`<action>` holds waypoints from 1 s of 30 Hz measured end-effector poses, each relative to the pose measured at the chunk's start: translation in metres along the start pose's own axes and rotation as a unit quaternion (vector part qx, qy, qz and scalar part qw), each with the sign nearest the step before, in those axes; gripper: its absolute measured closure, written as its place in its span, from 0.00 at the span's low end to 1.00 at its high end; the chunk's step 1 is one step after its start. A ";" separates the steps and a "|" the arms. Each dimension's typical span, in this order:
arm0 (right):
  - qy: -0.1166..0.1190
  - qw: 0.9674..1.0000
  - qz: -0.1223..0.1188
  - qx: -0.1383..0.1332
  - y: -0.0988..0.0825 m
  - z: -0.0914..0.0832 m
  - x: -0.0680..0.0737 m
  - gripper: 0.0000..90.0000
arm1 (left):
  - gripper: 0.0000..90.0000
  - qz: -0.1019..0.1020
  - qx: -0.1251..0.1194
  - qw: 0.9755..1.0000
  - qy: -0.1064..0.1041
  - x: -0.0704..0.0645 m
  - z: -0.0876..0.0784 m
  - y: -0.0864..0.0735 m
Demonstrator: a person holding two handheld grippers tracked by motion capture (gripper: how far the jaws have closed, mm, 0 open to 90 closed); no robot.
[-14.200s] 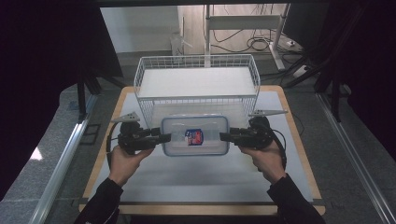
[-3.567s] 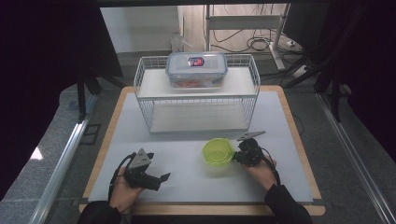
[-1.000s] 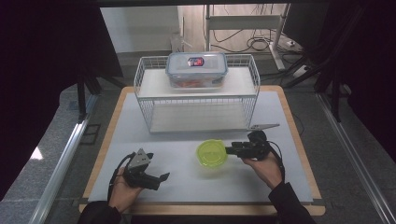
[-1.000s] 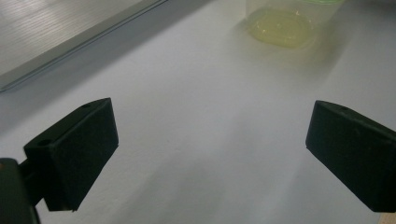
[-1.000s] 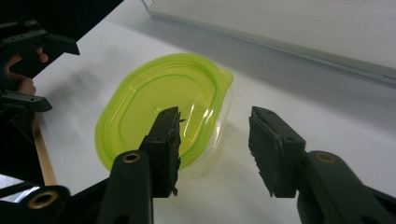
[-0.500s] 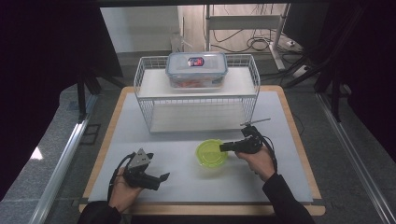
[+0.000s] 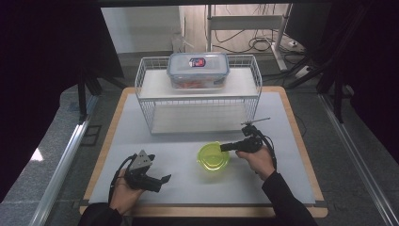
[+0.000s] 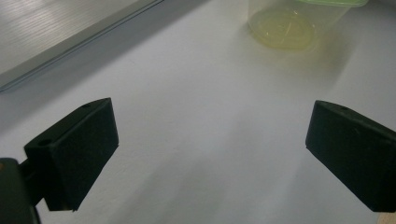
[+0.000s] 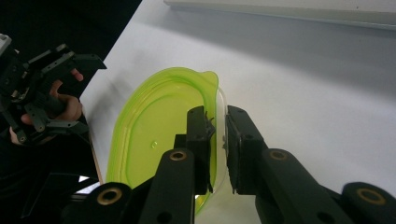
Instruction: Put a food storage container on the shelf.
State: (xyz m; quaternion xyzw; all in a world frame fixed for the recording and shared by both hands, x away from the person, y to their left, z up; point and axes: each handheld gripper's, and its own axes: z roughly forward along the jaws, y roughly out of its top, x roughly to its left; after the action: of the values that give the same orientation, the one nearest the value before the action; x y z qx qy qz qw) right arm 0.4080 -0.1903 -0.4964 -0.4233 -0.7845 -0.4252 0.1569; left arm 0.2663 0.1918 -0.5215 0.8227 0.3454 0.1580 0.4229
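Note:
A round clear tub with a yellow-green lid (image 7: pixel 212 159) stands on the white mat, right of centre. My right gripper (image 7: pixel 225 147) reaches it from the right. Its jaws have just been closing, and they now pinch the lid's edge and the tub's rim (image 9: pixel 159 126) between them; my right gripper (image 9: pixel 219 119) has one jaw over the lid and one outside the wall. My left gripper (image 7: pixel 162 180) rests low at the front left, open, with bare mat between its jaws (image 8: pixel 210 140). The tub (image 8: pixel 285 28) lies well ahead of it.
A white wire rack (image 7: pixel 197 101) stands at the back of the mat, with a lidded clear storage box (image 7: pixel 197 69) on its top shelf. The wooden table edge (image 7: pixel 306 141) frames the mat. The left hand and its gripper (image 9: pixel 42 88) show beyond the tub.
My right gripper has moved left and slightly down to the tub, and its jaws have drawn together on the rim. The tub and the left hand have stayed put.

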 end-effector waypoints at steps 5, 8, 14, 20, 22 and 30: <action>0.015 1.000 0.013 -0.007 -0.002 -0.001 0.001 0.91 | 0.03 0.000 0.000 1.000 0.000 0.000 0.000 0.000; 0.018 1.000 0.010 -0.008 -0.001 -0.001 0.004 0.91 | 0.03 0.000 0.000 1.000 0.000 0.000 0.000 0.000; 0.014 1.000 0.005 -0.017 0.000 -0.004 0.008 0.92 | 0.03 0.000 -0.001 1.000 0.000 0.000 0.000 0.000; 0.026 0.999 0.011 -0.034 0.003 -0.011 0.011 0.92 | 0.03 -0.002 -0.002 1.000 0.001 0.000 0.000 0.000; 0.029 0.999 0.010 -0.039 0.004 -0.014 0.014 0.92 | 0.03 -0.003 -0.004 1.000 0.001 0.000 -0.001 0.000; 0.041 0.997 0.002 -0.059 0.015 -0.027 0.026 0.92 | 0.02 -0.005 -0.010 1.000 -0.001 0.001 -0.002 0.000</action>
State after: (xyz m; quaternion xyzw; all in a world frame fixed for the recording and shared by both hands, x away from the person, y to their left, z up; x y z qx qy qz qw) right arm 0.4012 -0.1942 -0.4564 -0.4155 -0.7498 -0.4878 0.1649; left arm 0.2661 0.1936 -0.5202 0.8169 0.3472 0.1584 0.4325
